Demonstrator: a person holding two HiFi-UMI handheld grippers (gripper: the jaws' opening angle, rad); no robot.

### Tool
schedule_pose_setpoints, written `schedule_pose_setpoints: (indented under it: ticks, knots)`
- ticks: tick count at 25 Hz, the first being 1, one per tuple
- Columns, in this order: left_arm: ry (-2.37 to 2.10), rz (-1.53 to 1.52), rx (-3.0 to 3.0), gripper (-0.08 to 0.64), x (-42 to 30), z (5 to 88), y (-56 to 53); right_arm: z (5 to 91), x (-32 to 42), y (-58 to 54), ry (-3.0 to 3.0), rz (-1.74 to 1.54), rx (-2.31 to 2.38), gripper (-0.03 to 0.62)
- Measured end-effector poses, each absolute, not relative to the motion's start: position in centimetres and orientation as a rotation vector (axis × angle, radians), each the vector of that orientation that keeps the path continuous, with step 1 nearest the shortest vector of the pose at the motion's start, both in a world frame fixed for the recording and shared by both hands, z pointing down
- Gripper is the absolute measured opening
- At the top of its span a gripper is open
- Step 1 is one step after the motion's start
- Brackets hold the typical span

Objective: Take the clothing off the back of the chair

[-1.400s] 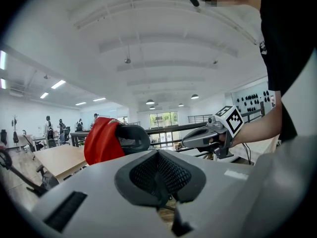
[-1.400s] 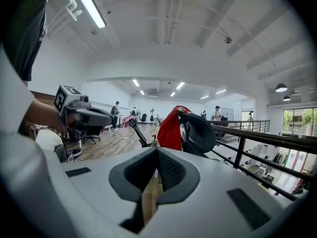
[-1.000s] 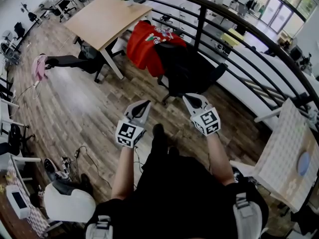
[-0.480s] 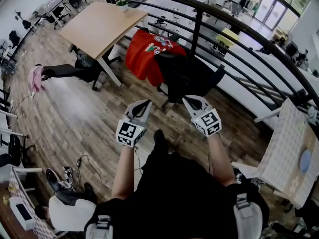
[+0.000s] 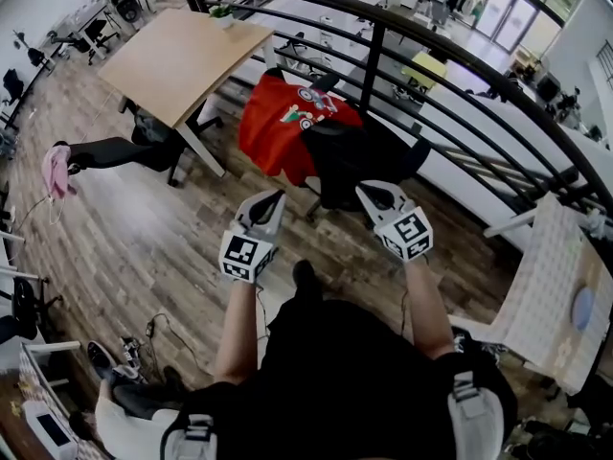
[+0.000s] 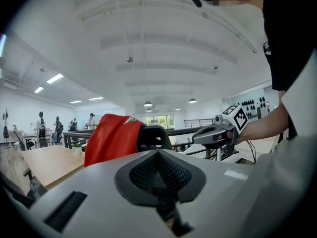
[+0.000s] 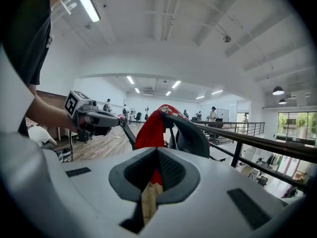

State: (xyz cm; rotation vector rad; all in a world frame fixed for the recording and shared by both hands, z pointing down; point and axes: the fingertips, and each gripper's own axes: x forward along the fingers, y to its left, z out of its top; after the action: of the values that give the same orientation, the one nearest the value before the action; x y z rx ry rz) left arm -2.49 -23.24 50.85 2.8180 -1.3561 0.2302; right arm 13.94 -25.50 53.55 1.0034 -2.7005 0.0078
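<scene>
The wooden floor (image 5: 144, 228) is filling most of the head view, with a curved black railing (image 5: 460, 65) running along its far edge and a light wooden table (image 5: 182, 51) standing at the upper left. A black office chair (image 5: 369, 161) is standing beside the railing, just right of the table's near corner. The red clothing (image 5: 287, 123) is hanging over the chair's back, spreading down the side facing the table, a printed patch showing near its top edge.

Only the head view is showing how chair, table and railing are lying on the floor. The left gripper view is showing the garment as a red fold draped over the top edge of the chair's back, with the table's surface to its left. The right gripper view is showing that back edge-on, the red cloth hanging down its left side and the railing passing on the right.

The left gripper (image 5: 273, 199) is pointing toward the chair and well short of it, its jaws pressed together on nothing. The right gripper (image 5: 369, 195) is hanging level beside it, jaws likewise closed and empty, touching neither cloth nor chair.
</scene>
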Motion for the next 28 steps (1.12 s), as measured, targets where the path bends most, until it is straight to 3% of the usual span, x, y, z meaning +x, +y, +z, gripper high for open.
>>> schedule_pose_setpoints:
  ticks: [20, 28]
  knots:
    - [-1.257, 0.209, 2.870, 0.006, -6.2, 50.7, -33.8, 50.7, 12.0, -33.9, -2.689, -0.057, 1.138, 0.008]
    - [-1.260, 0.216, 2.952, 0.127, -6.7, 50.1, -36.7, 48.0, 11.7, -36.2, -2.660, -0.132, 1.139, 0.035]
